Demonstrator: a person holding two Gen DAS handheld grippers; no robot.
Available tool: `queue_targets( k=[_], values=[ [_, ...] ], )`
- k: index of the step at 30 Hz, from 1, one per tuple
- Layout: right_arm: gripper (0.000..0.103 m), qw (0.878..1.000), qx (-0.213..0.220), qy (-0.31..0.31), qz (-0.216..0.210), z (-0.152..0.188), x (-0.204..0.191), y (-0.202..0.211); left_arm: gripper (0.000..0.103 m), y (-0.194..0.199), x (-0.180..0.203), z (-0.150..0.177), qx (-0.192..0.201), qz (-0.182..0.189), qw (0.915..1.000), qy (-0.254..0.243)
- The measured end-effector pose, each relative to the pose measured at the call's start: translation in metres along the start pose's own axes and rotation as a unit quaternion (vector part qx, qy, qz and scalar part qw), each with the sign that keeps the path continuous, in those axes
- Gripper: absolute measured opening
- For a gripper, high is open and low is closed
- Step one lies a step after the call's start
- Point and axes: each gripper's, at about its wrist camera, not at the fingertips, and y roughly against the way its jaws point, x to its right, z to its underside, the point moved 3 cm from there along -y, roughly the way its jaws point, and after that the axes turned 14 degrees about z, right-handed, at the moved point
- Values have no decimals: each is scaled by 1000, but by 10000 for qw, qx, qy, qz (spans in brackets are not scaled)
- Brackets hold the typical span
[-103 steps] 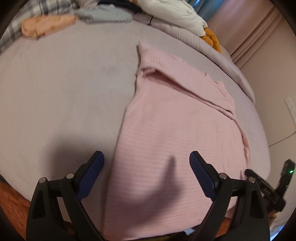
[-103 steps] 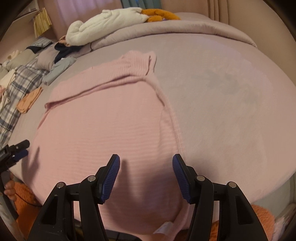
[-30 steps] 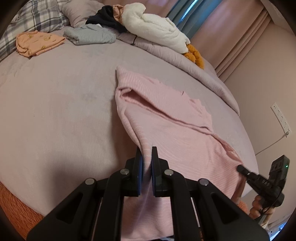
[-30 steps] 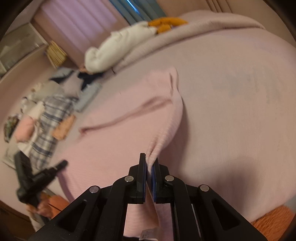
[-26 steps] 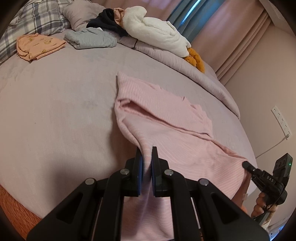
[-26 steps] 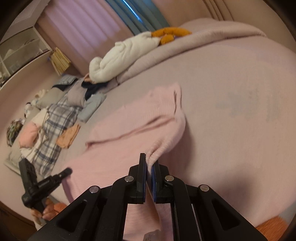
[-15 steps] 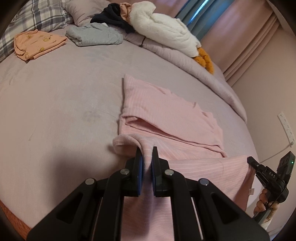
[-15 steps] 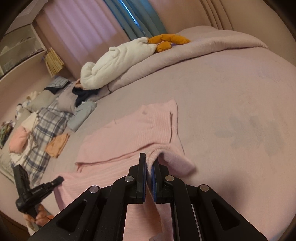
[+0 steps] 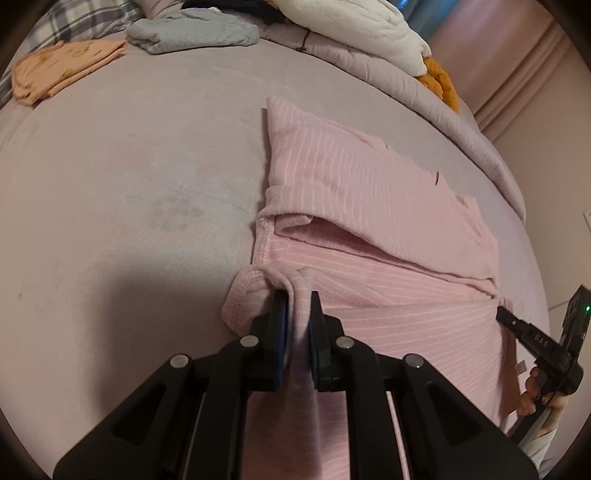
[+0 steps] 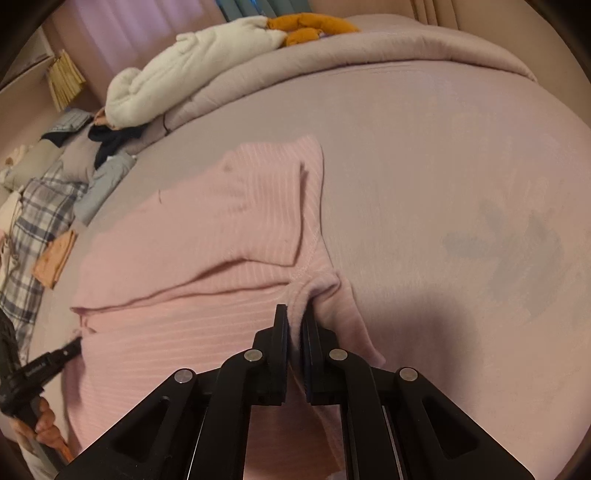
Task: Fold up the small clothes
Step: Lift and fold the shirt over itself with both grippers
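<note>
Top [image 9: 373,206]: a pink ribbed garment lying on the bed [image 9: 129,177], its near hem pinched at both corners and being laid over the upper half. The left gripper [image 9: 295,310] has a bunched corner of hem between its pads; its jaws have just been opening a little, and the cloth between them looks slack, though whether the pads have fully let go cannot be told. The right gripper [image 10: 293,325] is pressed together on the opposite corner, fabric gathered tightly between the pads.

Beyond the jaws, the carried hem lies just short of the folded-in sleeves, which cross the chest. The collar end points towards the duvet [image 10: 369,62] and a white plush toy [image 10: 192,62]. A grey folded garment [image 9: 192,31] and an orange one [image 9: 62,70] lie well apart on the left.

To do this fold well, I judge both corners should be set down level with one another, so the hem runs straight across and parallel to the shoulders. The left corner is curled under at its seam; it wants laying flat before release. Both grippers should let go together, then draw back low without dragging the cloth.
</note>
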Motion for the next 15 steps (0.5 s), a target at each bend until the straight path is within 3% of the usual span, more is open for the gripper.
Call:
queue_targets(
  k=[7, 11, 13, 15],
  values=[
    [6, 9997, 89, 140, 167, 1, -2, 6, 14, 5, 0, 4, 122, 21, 9998, 144],
    [7, 9990, 137, 265, 331, -1, -3, 12, 31, 18, 8, 6, 71, 195, 9996, 187],
    [20, 9983, 184, 345, 442, 0, -4, 19, 50, 28, 17, 8, 87, 198, 9998, 29],
    [52, 9977, 318, 341, 491, 0, -4, 29, 58, 39, 24, 9, 193, 201, 9996, -93]
  ],
)
